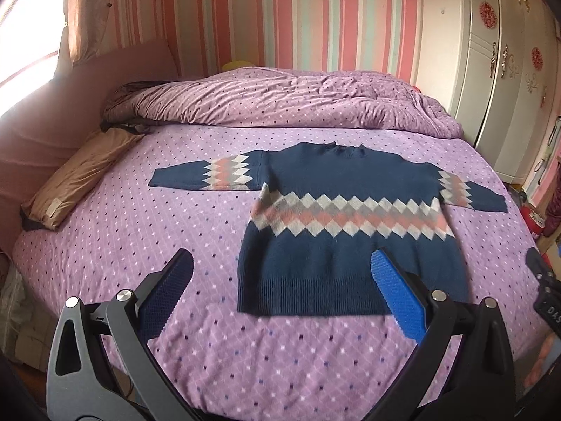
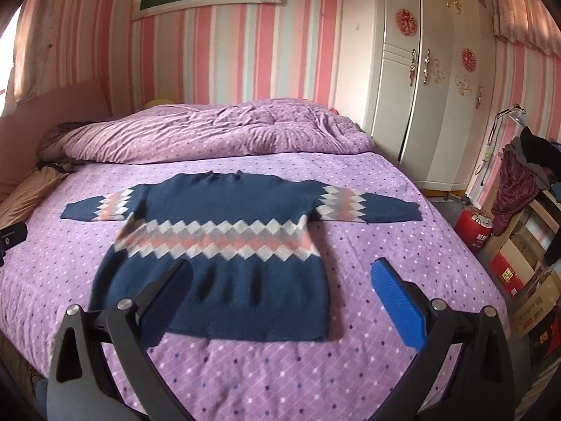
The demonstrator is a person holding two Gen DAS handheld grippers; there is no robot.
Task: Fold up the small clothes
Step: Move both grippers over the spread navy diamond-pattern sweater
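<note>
left claw [image 1: 282, 289]: wide open, empty, above the bed near the hem's left corner
sweater [image 1: 350, 231]: flat on the bed [image 1: 140, 231], both sleeves spread, collar at the far side
right claw [image 2: 282, 293]: wide open, empty, over the hem's right part
progress: nothing folded; all folds remain
room: crumpled duvet [image 1: 280, 101] behind, striped wall, white wardrobe [image 2: 420, 87] right

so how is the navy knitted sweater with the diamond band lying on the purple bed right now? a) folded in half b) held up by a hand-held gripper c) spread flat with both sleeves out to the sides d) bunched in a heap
c: the navy knitted sweater with the pink, grey and white diamond band lies flat on the purple dotted bedspread, one sleeve out to each side; both hand-held grippers are open and holding nothing.
</note>
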